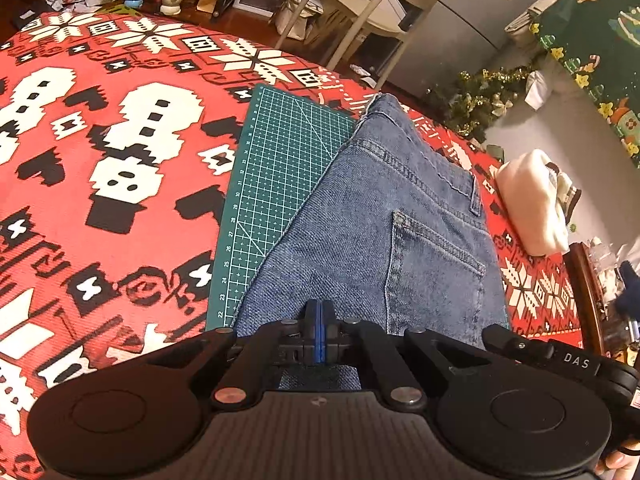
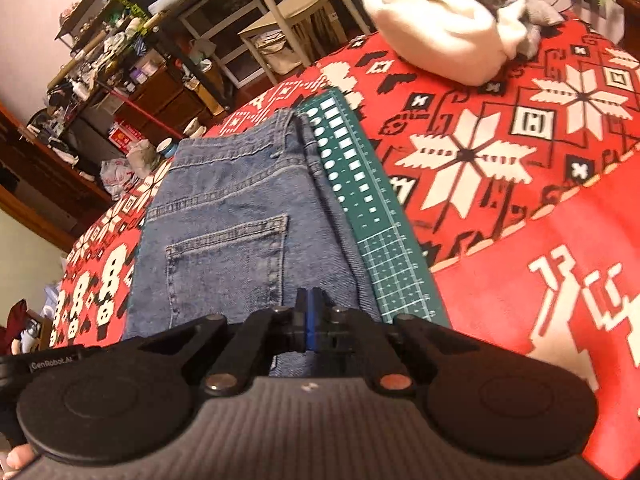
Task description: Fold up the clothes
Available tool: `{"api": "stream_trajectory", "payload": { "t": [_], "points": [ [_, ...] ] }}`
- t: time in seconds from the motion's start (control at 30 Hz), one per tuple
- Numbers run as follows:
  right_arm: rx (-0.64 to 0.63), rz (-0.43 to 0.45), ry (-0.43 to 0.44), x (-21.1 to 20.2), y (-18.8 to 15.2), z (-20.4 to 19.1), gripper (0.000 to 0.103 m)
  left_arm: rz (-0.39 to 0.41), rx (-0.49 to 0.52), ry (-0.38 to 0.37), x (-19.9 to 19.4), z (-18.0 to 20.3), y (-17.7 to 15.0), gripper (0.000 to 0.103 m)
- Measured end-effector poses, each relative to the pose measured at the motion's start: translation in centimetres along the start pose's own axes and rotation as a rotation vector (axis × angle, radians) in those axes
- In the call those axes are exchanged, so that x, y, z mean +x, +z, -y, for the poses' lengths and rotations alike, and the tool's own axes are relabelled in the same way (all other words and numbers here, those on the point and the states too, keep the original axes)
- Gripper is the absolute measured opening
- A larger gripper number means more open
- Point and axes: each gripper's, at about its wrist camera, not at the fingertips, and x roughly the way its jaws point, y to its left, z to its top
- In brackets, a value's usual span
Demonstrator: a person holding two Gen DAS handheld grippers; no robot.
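Observation:
Blue jeans (image 1: pixel 372 216) lie flat with a back pocket up on a green cutting mat (image 1: pixel 276 172), on a red patterned tablecloth. My left gripper (image 1: pixel 319 308) is shut, its blue pads pressed together over the near edge of the jeans; denim shows under it, but whether it pinches the cloth is hidden. In the right wrist view the jeans (image 2: pixel 224 216) and the mat (image 2: pixel 376 216) show from the other side. My right gripper (image 2: pixel 311 300) is shut over the near edge of the jeans; whether it pinches cloth is also hidden.
A pile of white and grey clothes (image 2: pixel 448 28) sits on the tablecloth (image 2: pixel 520 184) beyond the mat; it also shows in the left wrist view (image 1: pixel 532 204). A white chair (image 1: pixel 360 12), shelves (image 2: pixel 132 60) and Christmas decor (image 1: pixel 484 96) stand around the table.

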Motion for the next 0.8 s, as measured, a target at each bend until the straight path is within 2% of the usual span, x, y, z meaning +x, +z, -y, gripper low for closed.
{"api": "stream_trajectory", "payload": {
  "t": [0.1, 0.2, 0.4, 0.6, 0.8],
  "points": [
    [-0.016, 0.023, -0.096, -0.7, -0.2, 0.0, 0.0, -0.015, -0.007, 0.005, -0.2, -0.2, -0.2, 0.003],
    [0.034, 0.025, -0.092, -2.0, -0.2, 0.7, 0.002, -0.019, -0.005, 0.002, -0.7, 0.0, -0.4, 0.001],
    [0.033, 0.103, 0.001, -5.5, -0.1, -0.7, 0.003, 0.013, 0.015, -0.03, -2.5, 0.9, -0.9, 0.001],
    [-0.017, 0.063, 0.082, -5.1, -0.5, -3.1, 0.004, 0.023, 0.001, -0.055, -2.5, 0.9, -0.4, 0.001],
    [-0.095, 0.013, 0.089, -2.0, -0.3, -5.3, 0.004, -0.008, -0.046, -0.072, 0.0, 0.3, 0.8, 0.001]
  ]
}}
